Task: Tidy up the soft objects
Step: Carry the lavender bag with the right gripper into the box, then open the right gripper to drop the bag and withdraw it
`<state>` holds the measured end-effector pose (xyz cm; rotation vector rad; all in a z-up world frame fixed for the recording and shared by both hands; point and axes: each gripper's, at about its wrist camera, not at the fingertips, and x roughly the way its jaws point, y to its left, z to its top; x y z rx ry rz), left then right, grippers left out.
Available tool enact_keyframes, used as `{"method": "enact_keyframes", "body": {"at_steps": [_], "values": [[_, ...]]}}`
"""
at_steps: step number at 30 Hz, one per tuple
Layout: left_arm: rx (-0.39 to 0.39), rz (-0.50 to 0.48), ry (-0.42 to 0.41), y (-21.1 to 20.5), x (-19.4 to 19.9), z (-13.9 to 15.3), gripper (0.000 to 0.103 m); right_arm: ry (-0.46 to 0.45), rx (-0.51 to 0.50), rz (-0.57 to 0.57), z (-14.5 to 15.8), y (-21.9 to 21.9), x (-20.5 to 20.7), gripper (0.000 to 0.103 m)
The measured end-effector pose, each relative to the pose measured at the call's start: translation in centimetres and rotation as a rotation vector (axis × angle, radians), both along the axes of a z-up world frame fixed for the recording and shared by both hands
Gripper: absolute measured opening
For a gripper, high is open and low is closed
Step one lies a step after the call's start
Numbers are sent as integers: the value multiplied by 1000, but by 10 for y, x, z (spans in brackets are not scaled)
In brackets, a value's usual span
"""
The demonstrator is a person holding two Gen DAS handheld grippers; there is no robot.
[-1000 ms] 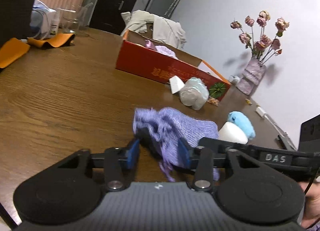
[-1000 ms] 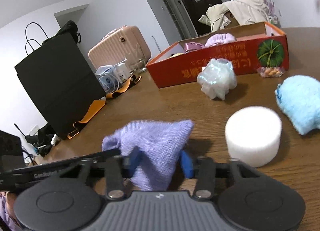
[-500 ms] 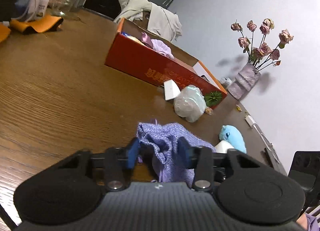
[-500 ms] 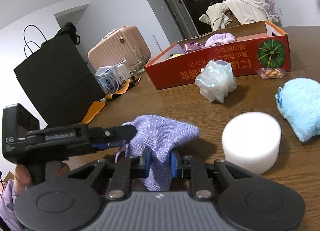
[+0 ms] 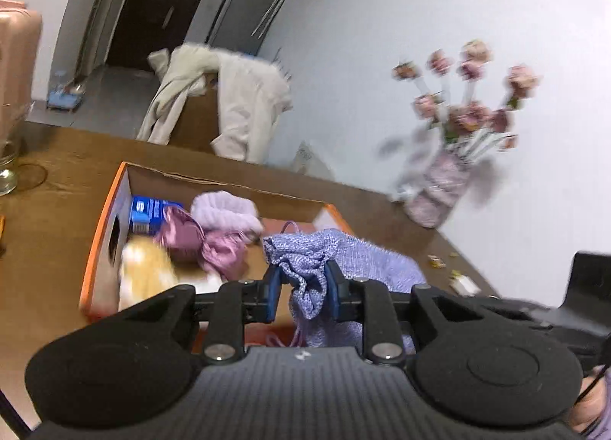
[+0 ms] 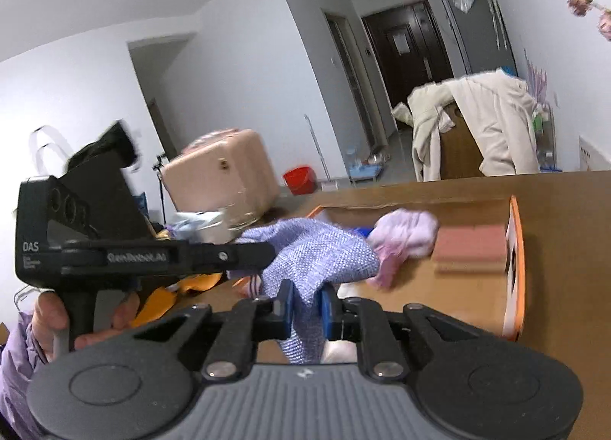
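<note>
Left wrist view: the left gripper (image 5: 301, 293) had its blue fingers (image 5: 273, 292) closing on a bunched fold of the lilac knit pouch (image 5: 345, 257), cloth pinched between them.
Pouch position: it hung above the open cardboard box (image 5: 102, 234), over the box's right end, with a drawstring loop trailing below the grip.
Right wrist view: the right gripper (image 6: 306, 306) was clenched tight on another corner of the same pouch (image 6: 313, 253), the fabric squeezed thin between its blue fingers (image 6: 285, 305).
Shared hold: both grippers gripped the one pouch, stretched between them; the left tool's black arm (image 6: 168, 257) crossed the left side of the right wrist view, with the person's left hand (image 6: 53, 321) wrapped round its handle and a purple sleeve at the frame's corner.
Box contents: a pale lilac fluffy item (image 5: 225, 211), a mauve satin scrunchie (image 5: 183, 236), a blue packet (image 5: 149, 213) at the far left corner, and a yellow-and-white soft toy (image 5: 147, 268) blurred at the near left end.
Box location: it sat on the brown wooden surface (image 5: 46, 241), orange-edged walls up, flaps open.
Surface edge: a vase of pink dried roses (image 5: 439, 188) stood by the right-hand edge against the white wall; a glass (image 5: 7, 157) stood at the far left.
Background: a cream coat (image 5: 229, 104) lay draped over a chair beyond the far edge; a pink suitcase (image 6: 221, 173) stood further off.
Sharpness: both views were motion-blurred.
</note>
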<state>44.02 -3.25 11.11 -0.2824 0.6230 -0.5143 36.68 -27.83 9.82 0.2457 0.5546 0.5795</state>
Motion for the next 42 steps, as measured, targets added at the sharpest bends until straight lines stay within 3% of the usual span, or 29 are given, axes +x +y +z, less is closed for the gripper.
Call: {"method": "enact_keyframes", "body": {"at_steps": [4,9,12,15,17,18,21,23,31,34,40,42], "values": [[118,43,123,-22,76,-22,24,140,-94,12,-17,4,94,14],[347,40,157,-38,107,-60,25,313,-179,55,-60,29,159,14],[404,36,160,-28,106,-72,25,392,-184,95,-77,40,177,14],[403,36,190,-20,112,-79,26,420,-165,109,-88,45,182,20],[373,51,213,-14,114,-80,32,421,-169,91,-89,43,180,36],[361,56,223,-11,113,-78,33,408,-190,83,-87,42,177,44],[351,66,200,-6,99,-62,42,357,-220,61,-71,40,163,54],[358,79,157,-4,85,-46,54,317,-218,42,-55,33,153,55],[322,132,-2,18,16,38,57,144,-207,-50,39,-10,84,67],[312,152,-48,23,-13,62,58,98,-214,-71,61,-19,54,72],[301,177,-162,24,-88,83,69,-26,-227,-99,87,-26,-16,73],[290,177,-204,23,-118,81,75,-93,-222,-110,88,-26,-48,79]]}}
